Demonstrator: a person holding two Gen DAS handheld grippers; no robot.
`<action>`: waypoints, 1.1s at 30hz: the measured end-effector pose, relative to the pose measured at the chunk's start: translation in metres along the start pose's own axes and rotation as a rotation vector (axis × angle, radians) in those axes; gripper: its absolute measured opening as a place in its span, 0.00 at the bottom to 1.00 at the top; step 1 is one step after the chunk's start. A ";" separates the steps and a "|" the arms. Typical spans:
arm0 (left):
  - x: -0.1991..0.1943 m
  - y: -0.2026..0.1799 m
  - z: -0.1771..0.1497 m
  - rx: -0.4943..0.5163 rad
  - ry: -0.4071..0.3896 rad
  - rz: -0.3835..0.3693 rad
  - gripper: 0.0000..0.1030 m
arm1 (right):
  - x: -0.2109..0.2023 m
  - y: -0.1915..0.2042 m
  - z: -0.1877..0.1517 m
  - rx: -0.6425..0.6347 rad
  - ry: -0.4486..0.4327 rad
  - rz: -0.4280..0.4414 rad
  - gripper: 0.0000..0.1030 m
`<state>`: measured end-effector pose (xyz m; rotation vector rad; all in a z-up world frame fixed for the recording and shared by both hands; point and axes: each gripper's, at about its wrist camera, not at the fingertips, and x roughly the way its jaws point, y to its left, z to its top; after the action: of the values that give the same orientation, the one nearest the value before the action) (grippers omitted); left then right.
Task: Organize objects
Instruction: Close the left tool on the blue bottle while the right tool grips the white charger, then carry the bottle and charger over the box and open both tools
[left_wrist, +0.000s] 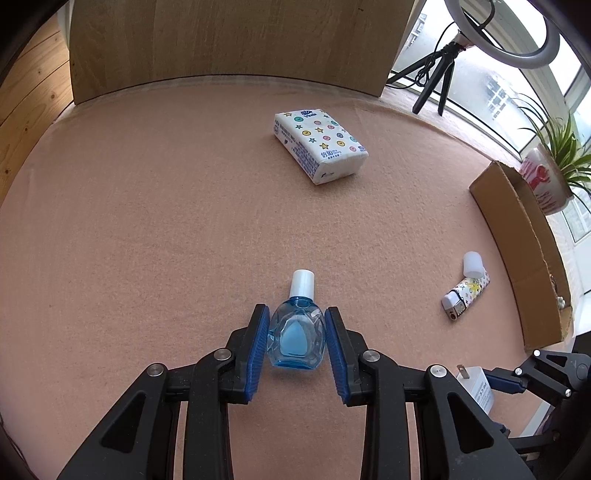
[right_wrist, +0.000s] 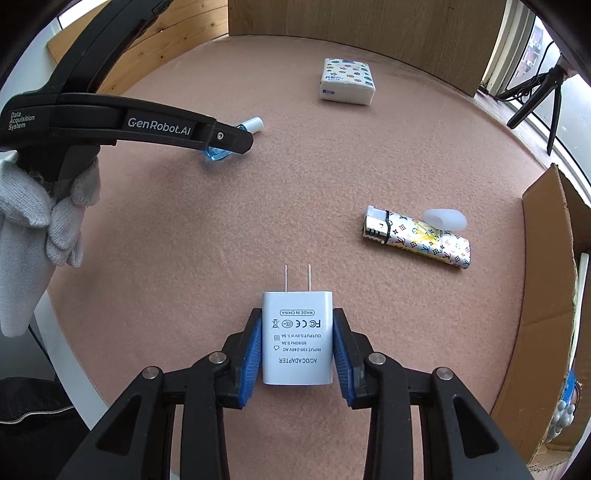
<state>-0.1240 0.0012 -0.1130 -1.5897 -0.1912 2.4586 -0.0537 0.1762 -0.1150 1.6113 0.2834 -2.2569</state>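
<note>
Between the left gripper's blue pads sits a small blue bottle, clamped at both sides over the pink mat. The right gripper is likewise closed on a white AC adapter, prongs pointing away. Beyond lie a patterned lighter, a tissue pack and a cardboard box.

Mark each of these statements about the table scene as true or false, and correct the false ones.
1. The left gripper has a blue bottle between its fingers. True.
2. The right gripper is closed on a lighter. False: it grips the white AC adapter; the patterned lighter lies free on the mat.
3. The tissue pack lies flat on the pink mat, apart from both grippers. True.
4. The adapter's prongs point towards the right wrist camera. False: they point away from it.
5. A cardboard box stands at the mat's right edge. True.
</note>
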 end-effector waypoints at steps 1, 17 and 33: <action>-0.001 0.001 -0.002 -0.011 -0.001 -0.007 0.32 | -0.001 -0.002 -0.001 0.022 -0.004 0.002 0.31; -0.020 -0.044 -0.006 -0.027 -0.037 -0.093 0.32 | -0.076 -0.079 -0.039 0.420 -0.243 0.046 0.31; -0.016 -0.199 0.051 0.175 -0.103 -0.219 0.32 | -0.142 -0.171 -0.080 0.545 -0.364 -0.174 0.31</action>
<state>-0.1437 0.1911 -0.0344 -1.2993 -0.1526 2.3191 -0.0099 0.3860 -0.0147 1.3922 -0.3270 -2.8784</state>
